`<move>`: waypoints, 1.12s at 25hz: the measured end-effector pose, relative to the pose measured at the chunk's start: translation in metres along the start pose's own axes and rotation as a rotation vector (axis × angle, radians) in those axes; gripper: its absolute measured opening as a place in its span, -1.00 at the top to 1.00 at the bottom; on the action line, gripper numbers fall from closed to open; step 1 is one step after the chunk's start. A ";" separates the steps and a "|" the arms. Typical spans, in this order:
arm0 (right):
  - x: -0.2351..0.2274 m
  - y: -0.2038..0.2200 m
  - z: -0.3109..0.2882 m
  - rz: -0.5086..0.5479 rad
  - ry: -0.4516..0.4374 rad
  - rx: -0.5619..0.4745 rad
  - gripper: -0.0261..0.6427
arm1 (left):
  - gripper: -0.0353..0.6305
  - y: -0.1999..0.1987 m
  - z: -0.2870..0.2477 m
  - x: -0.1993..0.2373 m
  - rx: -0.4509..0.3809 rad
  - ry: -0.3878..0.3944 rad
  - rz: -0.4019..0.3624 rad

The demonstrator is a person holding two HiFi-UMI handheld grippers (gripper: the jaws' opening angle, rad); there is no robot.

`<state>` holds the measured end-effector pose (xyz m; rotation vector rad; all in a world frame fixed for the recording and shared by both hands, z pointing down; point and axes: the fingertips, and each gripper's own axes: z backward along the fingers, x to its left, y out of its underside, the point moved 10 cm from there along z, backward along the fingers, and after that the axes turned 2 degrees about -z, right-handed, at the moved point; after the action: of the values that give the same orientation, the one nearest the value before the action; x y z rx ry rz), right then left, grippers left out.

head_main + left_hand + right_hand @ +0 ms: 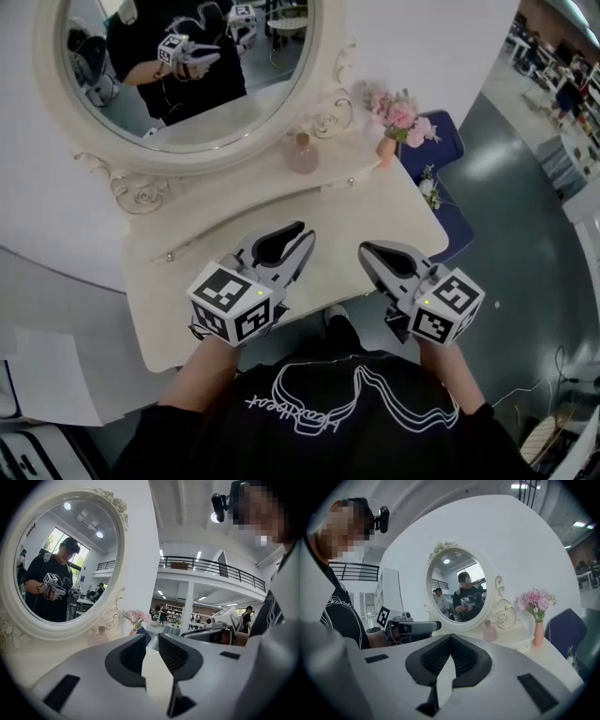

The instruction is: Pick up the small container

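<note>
The small container, a pale pink round bottle (301,153), stands on the raised ledge at the foot of the oval mirror, far from both grippers. It also shows small in the left gripper view (101,634) and in the right gripper view (489,631). My left gripper (305,232) hovers over the near part of the white dressing table (375,211), its jaws a narrow gap apart with nothing between them (152,637). My right gripper (366,249) hangs beside it to the right, jaws closed tip to tip and empty (450,635).
A large oval mirror (187,75) in an ornate white frame backs the table. A slim vase of pink flowers (401,117) stands at the ledge's right end, right of the bottle. A blue chair (441,141) is beyond the table's right edge. White wall lies left.
</note>
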<state>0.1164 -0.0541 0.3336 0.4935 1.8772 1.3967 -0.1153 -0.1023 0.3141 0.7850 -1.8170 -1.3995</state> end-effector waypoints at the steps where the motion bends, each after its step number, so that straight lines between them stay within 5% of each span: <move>1: -0.009 -0.002 -0.004 -0.003 -0.007 0.005 0.90 | 0.65 -0.001 -0.007 0.005 -0.001 -0.008 0.000; 13: -0.120 -0.028 -0.044 -0.049 -0.060 0.057 0.90 | 0.31 -0.011 -0.098 0.080 0.013 -0.157 0.001; 28: -0.196 -0.019 -0.077 -0.103 -0.071 0.141 0.90 | 0.26 0.014 -0.167 0.163 0.077 -0.324 0.003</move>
<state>0.1908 -0.2438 0.3907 0.5018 1.9232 1.1715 -0.0715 -0.3213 0.3828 0.6189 -2.1268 -1.5321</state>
